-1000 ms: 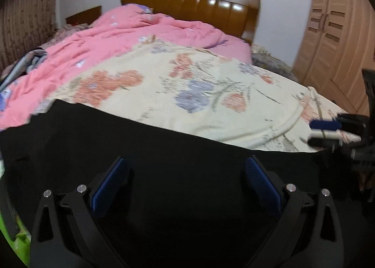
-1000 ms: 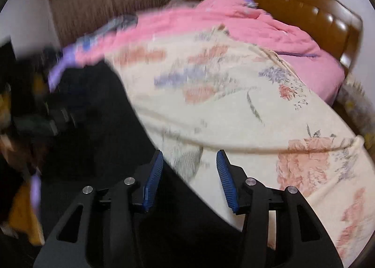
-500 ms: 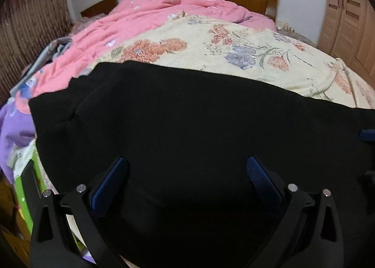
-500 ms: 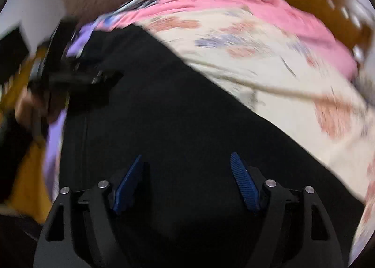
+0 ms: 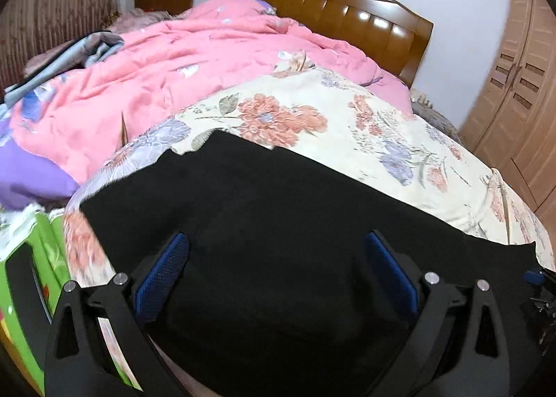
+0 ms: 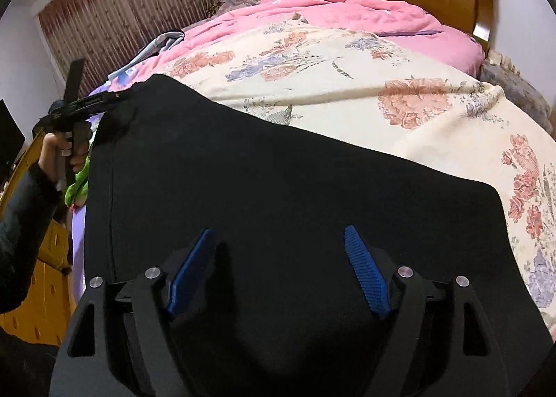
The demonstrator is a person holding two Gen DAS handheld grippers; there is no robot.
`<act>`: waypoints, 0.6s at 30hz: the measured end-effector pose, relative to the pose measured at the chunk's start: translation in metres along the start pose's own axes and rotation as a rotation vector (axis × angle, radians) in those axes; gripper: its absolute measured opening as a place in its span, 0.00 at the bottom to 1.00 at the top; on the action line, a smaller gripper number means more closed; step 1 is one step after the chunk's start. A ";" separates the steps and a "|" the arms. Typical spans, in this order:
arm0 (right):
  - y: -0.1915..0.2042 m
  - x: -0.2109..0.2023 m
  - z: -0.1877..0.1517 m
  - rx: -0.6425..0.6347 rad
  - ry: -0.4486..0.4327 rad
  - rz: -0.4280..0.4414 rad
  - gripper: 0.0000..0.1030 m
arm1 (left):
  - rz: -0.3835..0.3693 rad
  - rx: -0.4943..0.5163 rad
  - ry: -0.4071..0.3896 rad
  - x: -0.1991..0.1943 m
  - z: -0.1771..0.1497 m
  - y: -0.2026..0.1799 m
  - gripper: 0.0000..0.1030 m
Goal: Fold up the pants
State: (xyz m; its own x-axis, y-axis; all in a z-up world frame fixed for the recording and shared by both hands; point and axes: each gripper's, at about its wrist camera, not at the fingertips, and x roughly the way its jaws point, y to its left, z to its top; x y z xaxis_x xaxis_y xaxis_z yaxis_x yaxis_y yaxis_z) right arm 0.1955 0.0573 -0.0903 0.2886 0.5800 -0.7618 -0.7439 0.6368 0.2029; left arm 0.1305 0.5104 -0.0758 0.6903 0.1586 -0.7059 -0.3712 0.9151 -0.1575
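Observation:
Black pants lie spread flat across the near end of the bed, on a cream floral quilt. They also fill the lower part of the right wrist view. My left gripper is open, its blue pads wide apart just above the black cloth near the bed's near edge. My right gripper is open too, over the pants' near part. In the right wrist view the left gripper shows at the pants' far left corner, held by a hand in a dark sleeve.
A pink duvet is bunched at the far side below a wooden headboard. A wardrobe stands at right. Curtains hang at left. A green box and a yellow cabinet stand beside the bed.
Both grippers pulled back toward the bed's near edge, so the pants look smaller. The right gripper's jaws stand wider than one second ago. The views are sharp again after motion blur.

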 end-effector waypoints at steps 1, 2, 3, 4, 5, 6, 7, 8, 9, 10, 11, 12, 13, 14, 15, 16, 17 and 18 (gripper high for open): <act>0.001 -0.001 0.000 0.005 -0.002 0.002 0.74 | 0.050 0.008 0.020 0.005 0.004 0.001 0.98; -0.001 -0.002 0.000 0.015 -0.007 0.006 0.74 | 0.063 -0.002 0.046 0.006 0.006 -0.001 0.98; 0.001 -0.004 0.000 0.024 -0.011 0.002 0.73 | 0.075 -0.026 0.044 0.001 0.008 -0.005 0.96; 0.002 -0.009 -0.001 0.040 -0.017 -0.016 0.74 | 0.078 -0.046 0.018 -0.012 0.009 -0.014 0.96; 0.003 -0.013 -0.002 0.050 -0.023 -0.034 0.74 | 0.018 -0.036 -0.044 -0.033 0.008 -0.034 0.97; 0.004 -0.020 -0.005 0.059 -0.035 -0.055 0.75 | -0.036 -0.014 -0.075 -0.046 0.005 -0.051 0.97; 0.006 -0.028 -0.008 0.065 -0.053 -0.080 0.75 | -0.078 0.026 -0.094 -0.060 -0.001 -0.083 0.98; 0.007 -0.034 -0.011 0.065 -0.067 -0.098 0.75 | -0.101 0.056 -0.099 -0.066 -0.008 -0.106 0.98; 0.008 -0.040 -0.015 0.065 -0.082 -0.127 0.78 | -0.152 0.111 -0.095 -0.070 -0.020 -0.143 0.98; 0.008 -0.042 -0.017 0.068 -0.086 -0.146 0.82 | -0.201 0.164 -0.080 -0.069 -0.031 -0.175 0.98; 0.006 -0.047 -0.021 0.080 -0.082 -0.179 0.83 | -0.234 0.219 -0.064 -0.066 -0.043 -0.205 0.98; 0.002 -0.050 -0.024 0.090 -0.076 -0.195 0.83 | -0.253 0.280 -0.054 -0.063 -0.055 -0.235 0.98; -0.002 -0.054 -0.026 0.102 -0.076 -0.214 0.83 | -0.262 0.334 -0.058 -0.059 -0.066 -0.262 0.98; -0.008 -0.062 -0.031 0.119 -0.079 -0.245 0.83 | -0.265 0.373 -0.063 -0.054 -0.078 -0.290 0.98; -0.015 -0.070 -0.036 0.133 -0.080 -0.286 0.84 | -0.269 0.391 -0.049 -0.047 -0.085 -0.311 0.98; -0.023 -0.081 -0.043 0.149 -0.077 -0.339 0.84 | -0.290 0.399 -0.025 -0.039 -0.090 -0.328 0.98; -0.029 -0.087 -0.048 0.161 -0.074 -0.364 0.84 | -0.334 0.411 0.011 -0.029 -0.094 -0.346 0.98; -0.040 -0.095 -0.058 0.190 -0.058 -0.398 0.84 | -0.350 0.431 0.040 -0.020 -0.099 -0.360 0.98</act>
State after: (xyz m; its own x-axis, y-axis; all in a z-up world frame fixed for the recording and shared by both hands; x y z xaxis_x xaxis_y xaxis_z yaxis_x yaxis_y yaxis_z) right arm 0.1632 -0.0528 -0.0621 0.5675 0.2949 -0.7688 -0.4458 0.8950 0.0142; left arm 0.1892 0.1415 -0.0733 0.6999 -0.1885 -0.6889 0.1693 0.9808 -0.0964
